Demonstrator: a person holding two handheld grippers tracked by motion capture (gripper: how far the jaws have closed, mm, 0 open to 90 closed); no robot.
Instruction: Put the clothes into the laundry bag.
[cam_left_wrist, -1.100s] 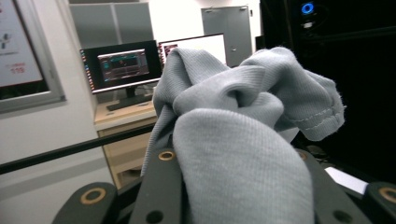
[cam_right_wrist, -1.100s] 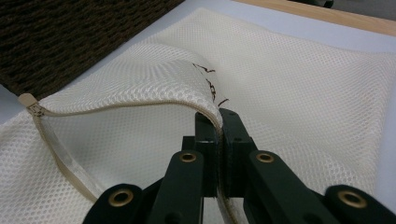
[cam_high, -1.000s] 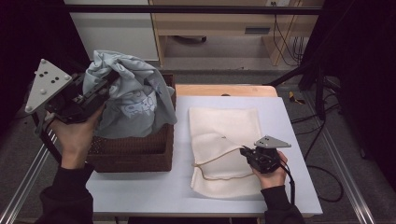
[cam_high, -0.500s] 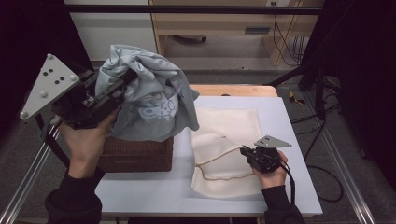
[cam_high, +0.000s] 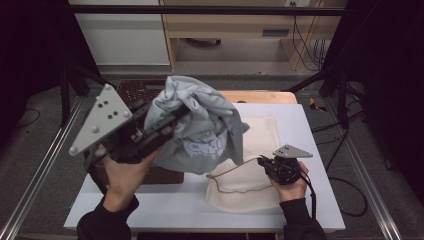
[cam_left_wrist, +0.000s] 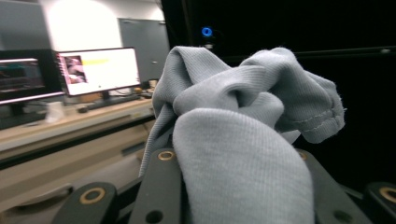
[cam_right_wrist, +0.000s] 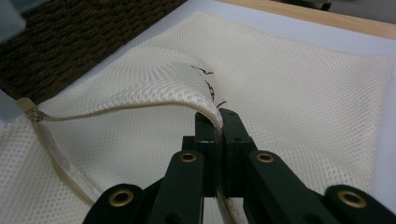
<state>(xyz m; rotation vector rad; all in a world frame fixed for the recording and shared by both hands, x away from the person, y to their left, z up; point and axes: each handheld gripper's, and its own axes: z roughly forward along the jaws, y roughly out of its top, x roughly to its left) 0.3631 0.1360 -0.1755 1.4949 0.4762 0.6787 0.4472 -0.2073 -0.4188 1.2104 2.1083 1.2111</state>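
Left gripper (cam_high: 170, 122) clamps my bunched grey shirt (cam_high: 200, 125) above the basket (cam_high: 135, 92); soft, light, it droops; right gripper (cam_right_wrist: 218, 122) pinches the limp mesh bag (cam_right_wrist: 299, 93) by its zipper edge on the worktop (cam_high: 165, 202).

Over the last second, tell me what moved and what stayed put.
The left gripper, jaws shut on the grey shirt, lifted it out of the wicker basket and carried it right, over the mesh laundry bag. The right gripper stayed, holding the bag's zipper edge up.
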